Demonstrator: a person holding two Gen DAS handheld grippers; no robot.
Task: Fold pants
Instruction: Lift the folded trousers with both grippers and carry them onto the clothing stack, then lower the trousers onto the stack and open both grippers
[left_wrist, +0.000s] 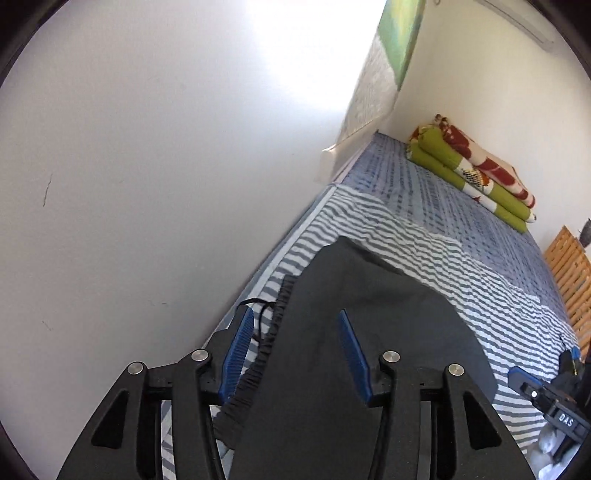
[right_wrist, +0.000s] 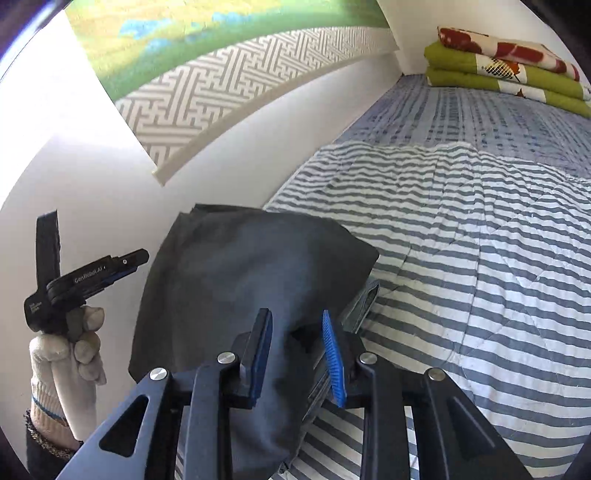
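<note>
Striped quilt (right_wrist: 461, 258) over a bed against a white wall (left_wrist: 147, 166), folded blankets (left_wrist: 476, 173) far ahead at the head end. Pants (right_wrist: 240, 273) lie dark and folded on the quilt, directly under and ahead of both tools. Left gripper (left_wrist: 295, 354): jaws apart, elastic waistband (left_wrist: 266, 347) running between them with the drawstring beside the left pad; the pads do not look pressed on the cloth. Right gripper (right_wrist: 295, 350): jaws parted a little, a ridge of fabric between them, apparently no longer pinched. Risks, as I judge them: the top layer could slide or spring open once released, leaving the fold crooked; the loose drawstring could snag a withdrawing finger and drag the waistband askew.
</note>
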